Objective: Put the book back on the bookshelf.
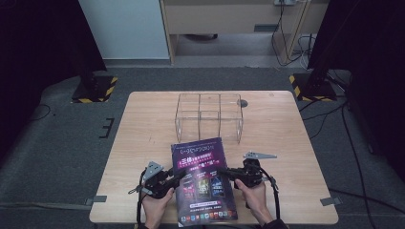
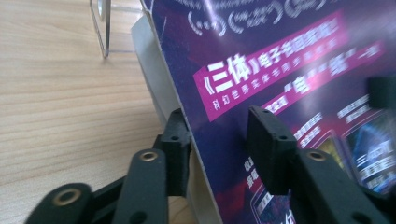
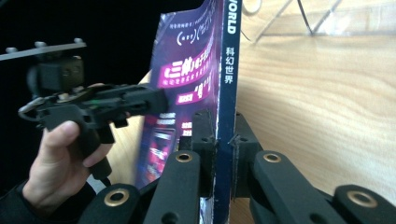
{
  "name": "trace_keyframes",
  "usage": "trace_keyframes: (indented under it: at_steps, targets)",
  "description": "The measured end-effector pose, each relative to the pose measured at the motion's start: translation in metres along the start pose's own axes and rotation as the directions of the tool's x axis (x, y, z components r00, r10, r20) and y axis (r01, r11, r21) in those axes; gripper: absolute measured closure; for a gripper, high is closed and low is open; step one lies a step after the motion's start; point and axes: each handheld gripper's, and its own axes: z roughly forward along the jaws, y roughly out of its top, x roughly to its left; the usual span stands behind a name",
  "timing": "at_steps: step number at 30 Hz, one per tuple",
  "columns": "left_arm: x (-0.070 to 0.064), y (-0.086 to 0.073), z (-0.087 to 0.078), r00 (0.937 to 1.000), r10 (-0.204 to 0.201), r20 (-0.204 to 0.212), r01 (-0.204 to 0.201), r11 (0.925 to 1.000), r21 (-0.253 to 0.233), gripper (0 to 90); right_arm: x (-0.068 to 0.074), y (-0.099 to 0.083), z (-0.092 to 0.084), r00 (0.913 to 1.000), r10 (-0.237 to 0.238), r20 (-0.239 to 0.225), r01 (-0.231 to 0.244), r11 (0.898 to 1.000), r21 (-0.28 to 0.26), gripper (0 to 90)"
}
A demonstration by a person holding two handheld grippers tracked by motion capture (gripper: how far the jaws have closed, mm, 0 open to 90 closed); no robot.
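Gripping a purple magazine (image 1: 204,181) by its spine, the right tool (image 1: 228,171) lifts it off the desk (image 1: 143,124) near the front edge.
Right tool's jaws are clenched on the dark spine, one pad on each side, in the right gripper view. Left tool (image 1: 177,176) straddles the magazine's opposite edge with its jaws apart: one pad sits against the pages underneath, the other stands clear above the cover, gripping nothing. A clear divided box (image 1: 209,116) stands beyond, toward the far edge.

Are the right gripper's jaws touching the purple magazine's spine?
Touching. In the right gripper view, the right gripper has both black pads pressed flat against the magazine at its spine, one each side, no gap showing.
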Motion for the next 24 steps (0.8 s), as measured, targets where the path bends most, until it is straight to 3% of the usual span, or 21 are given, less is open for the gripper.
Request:
trace_keyframes:
  at_steps: [7, 10, 15, 19, 23, 24]
  targets:
    - [0.014, 0.000, -0.002, 0.9984, -0.029, -0.048, 0.029, 0.9995, 0.010, 39.5, 0.012, 0.007, -0.002, 0.9991, -0.036, -0.021, 0.036, 0.999, -0.009, 84.3]
    - [0.023, -0.001, -0.006, 0.9935, -0.021, -0.112, 0.022, 0.9997, 0.008, 36.3, 0.017, 0.013, -0.004, 0.9981, -0.058, -0.020, 0.057, 0.998, -0.028, 84.3]
    - [0.033, -0.002, -0.009, 0.9886, -0.036, -0.146, 0.041, 0.9988, 0.028, 33.0, 0.023, 0.020, -0.006, 0.9970, -0.076, -0.012, 0.075, 0.996, -0.048, 84.4]
    - [0.043, -0.003, -0.010, 0.9807, -0.044, -0.191, 0.055, 0.9970, 0.054, 31.1, 0.033, 0.030, -0.011, 0.9941, -0.108, -0.011, 0.107, 0.991, -0.077, 84.4]
    - [0.051, -0.006, -0.006, 0.9687, -0.015, -0.248, 0.043, 0.9934, 0.106, 29.8, 0.042, 0.041, -0.017, 0.9907, -0.136, -0.008, 0.134, 0.985, -0.110, 84.4]
    - [0.052, -0.006, -0.005, 0.9683, -0.011, -0.250, 0.042, 0.9918, 0.121, 29.2, 0.045, 0.043, -0.018, 0.9895, -0.145, -0.005, 0.143, 0.983, -0.119, 84.4]
